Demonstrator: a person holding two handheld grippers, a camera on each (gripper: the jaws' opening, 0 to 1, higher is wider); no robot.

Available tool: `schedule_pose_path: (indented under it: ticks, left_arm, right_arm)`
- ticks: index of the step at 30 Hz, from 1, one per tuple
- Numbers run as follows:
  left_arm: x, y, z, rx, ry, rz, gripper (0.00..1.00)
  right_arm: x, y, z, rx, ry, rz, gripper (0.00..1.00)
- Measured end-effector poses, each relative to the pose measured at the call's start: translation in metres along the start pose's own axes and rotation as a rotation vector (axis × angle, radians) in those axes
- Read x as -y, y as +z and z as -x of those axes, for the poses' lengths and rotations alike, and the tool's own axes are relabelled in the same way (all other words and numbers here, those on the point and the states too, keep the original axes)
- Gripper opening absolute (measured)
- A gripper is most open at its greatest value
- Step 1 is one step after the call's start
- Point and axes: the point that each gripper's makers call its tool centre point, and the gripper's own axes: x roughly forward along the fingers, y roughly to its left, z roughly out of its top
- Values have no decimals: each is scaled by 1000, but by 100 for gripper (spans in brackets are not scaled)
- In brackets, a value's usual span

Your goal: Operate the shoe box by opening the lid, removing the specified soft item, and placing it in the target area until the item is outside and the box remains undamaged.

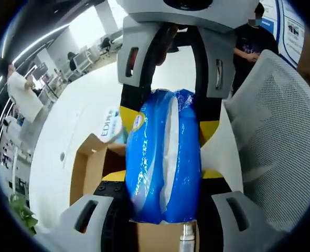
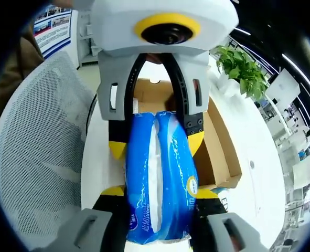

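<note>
Shoe box (image 2: pixel 217 142) lay open on a white table (image 1: pixel 76 121) as two grippers lifted a blue soft pack (image 1: pixel 162 157) above it.

Beside a mesh chair (image 2: pixel 39 152), the left gripper (image 1: pixel 162 176) and right gripper (image 2: pixel 157 191) each clamped one end of the pack, jaws pressed against its sides.

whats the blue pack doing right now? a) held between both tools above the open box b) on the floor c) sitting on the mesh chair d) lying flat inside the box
a: the blue pack is clamped at opposite ends by the left tool and the right tool, with the open cardboard box behind it.
</note>
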Motion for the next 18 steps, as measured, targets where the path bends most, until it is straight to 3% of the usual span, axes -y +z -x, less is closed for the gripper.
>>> schedule_pose_path:
  ticks: [18]
  left_arm:
    - [19,42,-32,8,-73,-104,48]
  right_arm:
    - [-11,-48,25,-13,-61,-114,42]
